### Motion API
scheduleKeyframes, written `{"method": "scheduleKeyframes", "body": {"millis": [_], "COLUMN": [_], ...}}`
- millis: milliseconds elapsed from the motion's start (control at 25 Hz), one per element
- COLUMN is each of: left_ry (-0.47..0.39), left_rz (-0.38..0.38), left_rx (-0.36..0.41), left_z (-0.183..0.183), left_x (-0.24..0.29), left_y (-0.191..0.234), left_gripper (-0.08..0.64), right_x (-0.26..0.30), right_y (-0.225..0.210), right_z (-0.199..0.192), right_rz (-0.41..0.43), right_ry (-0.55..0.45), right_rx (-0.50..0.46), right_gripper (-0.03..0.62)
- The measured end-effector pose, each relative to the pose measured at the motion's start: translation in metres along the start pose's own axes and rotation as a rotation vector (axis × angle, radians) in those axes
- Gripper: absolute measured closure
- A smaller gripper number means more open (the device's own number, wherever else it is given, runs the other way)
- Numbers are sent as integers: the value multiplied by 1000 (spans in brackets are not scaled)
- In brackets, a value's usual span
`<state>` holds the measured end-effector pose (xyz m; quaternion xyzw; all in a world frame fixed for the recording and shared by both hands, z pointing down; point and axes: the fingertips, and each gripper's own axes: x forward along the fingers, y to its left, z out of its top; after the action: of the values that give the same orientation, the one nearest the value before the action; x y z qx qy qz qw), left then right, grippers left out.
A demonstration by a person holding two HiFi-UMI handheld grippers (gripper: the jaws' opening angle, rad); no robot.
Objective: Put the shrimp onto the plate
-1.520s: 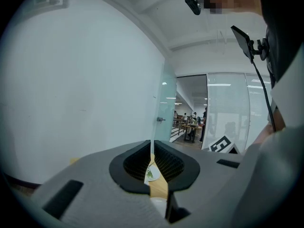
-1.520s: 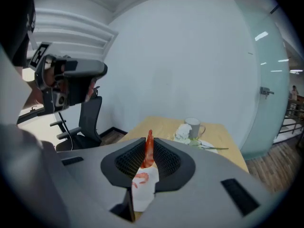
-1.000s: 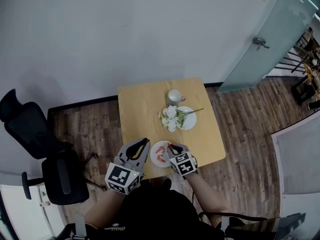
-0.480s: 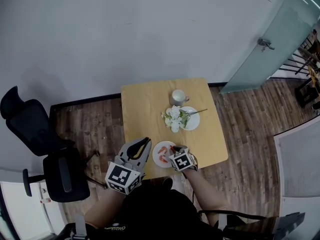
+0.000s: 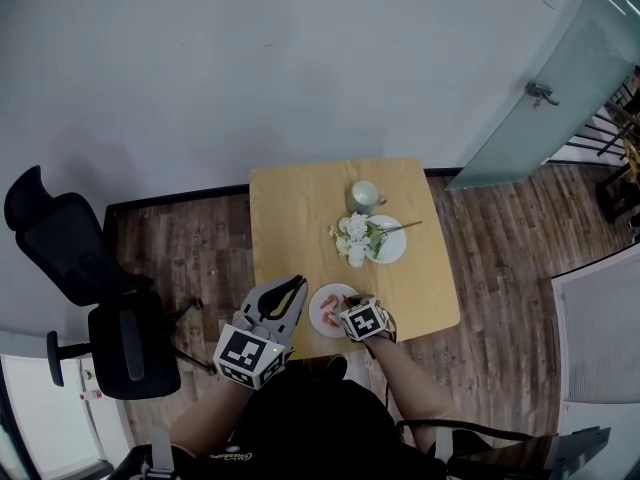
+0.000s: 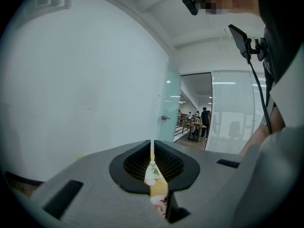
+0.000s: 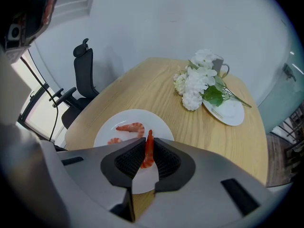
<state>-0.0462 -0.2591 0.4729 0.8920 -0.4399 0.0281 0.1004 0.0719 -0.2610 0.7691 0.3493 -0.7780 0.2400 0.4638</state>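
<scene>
A white plate (image 7: 114,127) lies at the near edge of the wooden table (image 7: 156,91), with two orange shrimps on it; one shrimp (image 7: 131,127) is curled near the middle. My right gripper (image 7: 148,151) hangs just above the plate, shut on a third shrimp (image 7: 149,148) held upright between the jaws. In the head view the plate (image 5: 329,309) is partly covered by the right gripper (image 5: 352,305). My left gripper (image 5: 290,290) hovers left of the plate, off the table's corner, shut with nothing in it. The left gripper view looks over the table at the wall.
A second white plate (image 7: 231,111) with white flowers (image 7: 195,83) and a grey mug (image 7: 218,63) stands at the far side of the table. A black office chair (image 5: 95,298) is on the wood floor to the left. A glass door (image 5: 545,78) is at the back right.
The head camera has shifted slightly, so the table sits a little further right in view. The right gripper stays over the plate with the shrimp. The left gripper has not moved.
</scene>
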Motion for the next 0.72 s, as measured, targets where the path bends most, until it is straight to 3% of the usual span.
{"method": "scheduleKeyframes", "body": {"millis": [400,720], "left_ry": [6,7], "left_rz": [1,8], "left_rx": [4,-2], "left_z": [0,-2], "left_x": [-2,-5], "left_y": [0,1], "left_gripper": [534,534], "right_x": [13,15], "right_y": [-1,1], "right_z": [-12,-7], "right_rz": [20,32], "right_ry": [50,66], "right_rx": [23,-14], "right_gripper": [540,540]}}
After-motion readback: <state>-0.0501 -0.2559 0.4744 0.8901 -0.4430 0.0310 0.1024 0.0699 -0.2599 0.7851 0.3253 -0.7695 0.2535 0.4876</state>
